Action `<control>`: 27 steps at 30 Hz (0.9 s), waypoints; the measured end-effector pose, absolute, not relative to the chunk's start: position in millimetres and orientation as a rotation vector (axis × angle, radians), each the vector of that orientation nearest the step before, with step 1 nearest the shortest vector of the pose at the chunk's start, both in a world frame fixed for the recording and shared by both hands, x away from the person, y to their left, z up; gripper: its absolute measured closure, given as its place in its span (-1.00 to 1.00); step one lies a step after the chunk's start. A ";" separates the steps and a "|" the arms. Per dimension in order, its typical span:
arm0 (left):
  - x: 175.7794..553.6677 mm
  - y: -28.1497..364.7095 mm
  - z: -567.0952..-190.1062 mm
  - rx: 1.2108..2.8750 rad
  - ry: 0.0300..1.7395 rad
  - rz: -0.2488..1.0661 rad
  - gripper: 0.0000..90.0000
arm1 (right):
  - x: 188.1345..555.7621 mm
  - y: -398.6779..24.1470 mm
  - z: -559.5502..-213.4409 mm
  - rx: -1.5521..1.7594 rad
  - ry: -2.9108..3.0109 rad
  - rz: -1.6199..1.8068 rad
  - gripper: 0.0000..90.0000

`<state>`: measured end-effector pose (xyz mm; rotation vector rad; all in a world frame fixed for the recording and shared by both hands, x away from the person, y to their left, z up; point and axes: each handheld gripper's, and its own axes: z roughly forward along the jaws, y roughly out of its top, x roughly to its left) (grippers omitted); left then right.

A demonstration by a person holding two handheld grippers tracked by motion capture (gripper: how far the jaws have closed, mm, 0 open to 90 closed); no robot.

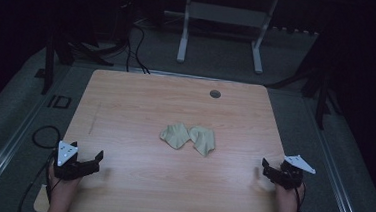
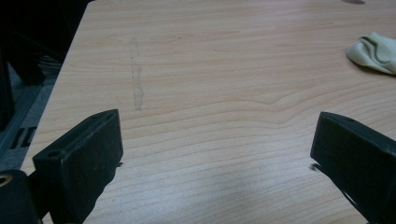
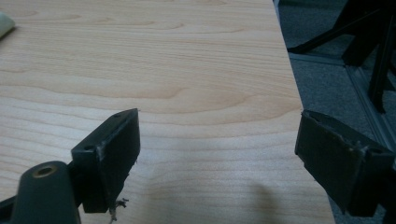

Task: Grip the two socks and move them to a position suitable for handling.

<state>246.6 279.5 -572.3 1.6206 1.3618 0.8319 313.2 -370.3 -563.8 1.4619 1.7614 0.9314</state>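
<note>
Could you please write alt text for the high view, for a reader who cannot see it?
Two crumpled beige cloth pieces lie side by side near the middle of a light wooden table. At the near edge a person holds the left gripper and the right gripper, both open and empty, well apart from the cloth. A dark floor with cables surrounds the table.

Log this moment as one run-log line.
left gripper: open, empty, near table corner | right gripper: open, empty, near right edge | socks: two, crumpled, touching, table centre, untouched
</note>
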 end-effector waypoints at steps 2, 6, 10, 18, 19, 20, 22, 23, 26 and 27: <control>246.4 280.0 -572.2 1.618 1.360 0.828 -0.95 | 314.3 -371.9 -563.6 1.464 1.777 0.951 -0.69; 246.6 279.4 -572.7 1.625 1.360 0.824 -0.95 | 315.8 -373.7 -564.6 1.474 1.801 0.967 -0.69; 247.5 278.1 -573.4 1.631 1.356 0.820 -0.95 | 316.6 -372.8 -563.9 1.475 1.838 0.979 -0.69; 247.1 279.8 -572.5 1.619 1.361 0.816 -0.95 | 317.5 -366.5 -562.6 1.455 1.879 0.963 -0.68; 247.2 279.6 -572.5 1.620 1.363 0.818 -0.95 | 317.6 -366.3 -562.2 1.452 1.886 0.975 -0.69; 247.1 279.5 -572.5 1.619 1.362 0.817 -0.95 | 317.8 -365.8 -561.2 1.455 1.892 0.983 -0.69; 247.1 278.9 -572.5 1.622 1.363 0.816 -0.95 | 318.6 -365.1 -559.5 1.449 1.894 1.005 -0.69; 247.0 278.8 -572.6 1.620 1.362 0.815 -0.95 | 319.4 -364.3 -558.2 1.452 1.901 1.010 -0.69; 246.8 278.7 -572.4 1.618 1.363 0.812 -0.95 | 322.4 -360.0 -553.9 1.451 1.920 1.010 -0.68; 247.0 278.6 -572.4 1.617 1.364 0.813 -0.95 | 324.1 -357.4 -552.6 1.443 1.937 0.998 -0.68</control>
